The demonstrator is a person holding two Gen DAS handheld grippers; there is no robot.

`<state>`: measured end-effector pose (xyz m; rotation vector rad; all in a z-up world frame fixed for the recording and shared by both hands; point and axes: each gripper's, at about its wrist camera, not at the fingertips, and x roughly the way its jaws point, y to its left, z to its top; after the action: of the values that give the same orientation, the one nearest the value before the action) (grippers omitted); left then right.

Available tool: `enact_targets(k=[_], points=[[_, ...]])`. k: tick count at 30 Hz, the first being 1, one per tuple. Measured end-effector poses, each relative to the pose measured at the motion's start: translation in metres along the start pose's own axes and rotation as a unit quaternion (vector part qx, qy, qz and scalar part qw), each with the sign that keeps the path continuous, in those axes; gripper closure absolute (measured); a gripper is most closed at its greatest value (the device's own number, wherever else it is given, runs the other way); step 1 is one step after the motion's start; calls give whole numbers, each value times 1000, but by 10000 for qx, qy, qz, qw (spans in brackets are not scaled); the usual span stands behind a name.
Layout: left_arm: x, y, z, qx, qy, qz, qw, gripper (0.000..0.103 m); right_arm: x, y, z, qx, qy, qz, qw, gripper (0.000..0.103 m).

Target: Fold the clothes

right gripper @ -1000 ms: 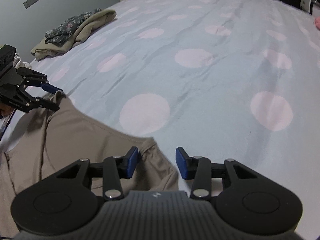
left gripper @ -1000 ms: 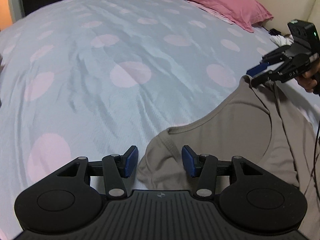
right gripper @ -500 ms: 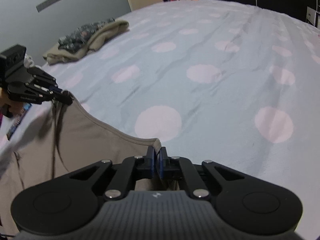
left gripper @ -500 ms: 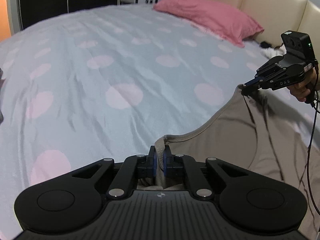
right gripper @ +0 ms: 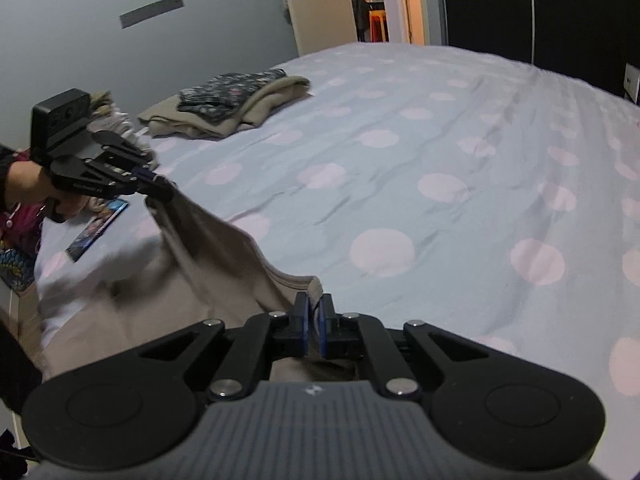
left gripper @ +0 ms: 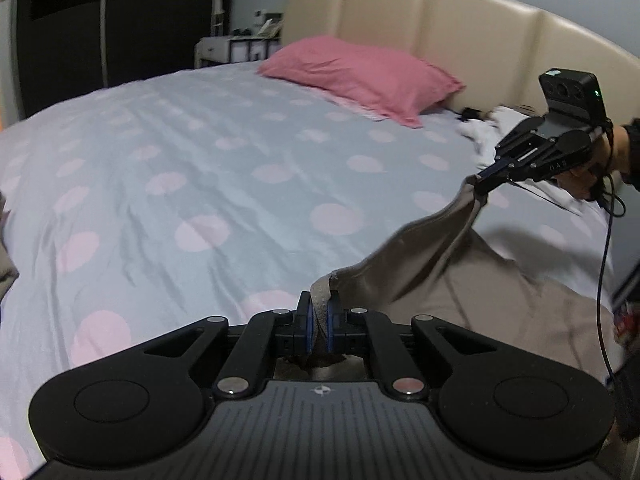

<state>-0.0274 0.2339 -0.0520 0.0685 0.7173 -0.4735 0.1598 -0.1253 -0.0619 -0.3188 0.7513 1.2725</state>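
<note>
Left gripper: pressed together on a corner of the beige garment, blue pads clamping a tuft of cloth that pokes up just ahead of the tips; raised off the bedspread, pointing along the bed toward the headboard
Right gripper: pinched shut on the garment's other top corner, a small fold of hem sticking up between the pads; aimed across the bed toward the door
Right gripper from the left wrist view: ahead and to the right, lifted higher than the left one, tilted downward, tips closed on cloth, a cable hanging below the holding hand
Left gripper from the right wrist view: ahead and to the left, held in a hand, tips nipping the hem
Beige garment: top edge strung between both tools and sagging in the middle, rest draping down toward the near edge of the bed; blurred in both views
Only in the left wrist view: pink pillow far ahead against the headboard, nightstand beyond it to the left, white crumpled cloth behind the right tool
Only in the right wrist view: stack of folded clothes well ahead to the left, a colourful printed flat item lying beneath the left tool, lit doorway at the far end
</note>
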Motion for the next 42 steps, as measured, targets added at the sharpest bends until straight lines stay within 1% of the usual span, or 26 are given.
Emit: enact_targets(k=[4,8,11,13,16,18,21,25,28,33,35,38,42], points=[[-23,-20,-11,253,-137,-199,9994,98,-32,23,-14,-41,-115,47,9999,97],[-45,-42,-34,451,-245,-483,9975,98,-61,40,-34,-35,-177,92,9998,97],[-51,-64,-55,691,-109,-647,9955,98,-76,57,-53,-232,-142,42,9996,97],[-50,-76,-68,795,16,-732,9941,98,-81,68,-66,-291,-55,80,9995,97],[-43,-91,-84,928,236,-865,9916,98,-78,83,-83,-344,186,164,9991,97],[-37,-98,-88,1100,369,-821,9898,98,-74,91,-92,-433,296,139,9985,97],[-31,-98,-90,1119,460,-681,9903,98,-70,94,-97,-432,322,-72,9985,97],[-33,-95,-93,1097,422,-553,9915,98,-68,93,-97,-483,434,-71,9979,97],[-32,-97,-98,1126,477,-567,9909,98,-67,90,-102,-486,458,-91,9977,97],[-25,-104,-106,1165,811,-720,9873,97,-57,93,-112,-552,587,-77,9967,97],[-27,-104,-105,1202,785,-753,9868,97,-55,95,-112,-593,604,-48,9964,97],[-32,-99,-98,1172,688,-772,9877,97,-58,93,-107,-539,504,-25,9973,97],[-46,-90,-89,1073,454,-909,9890,97,-71,88,-101,-480,388,54,9981,97]])
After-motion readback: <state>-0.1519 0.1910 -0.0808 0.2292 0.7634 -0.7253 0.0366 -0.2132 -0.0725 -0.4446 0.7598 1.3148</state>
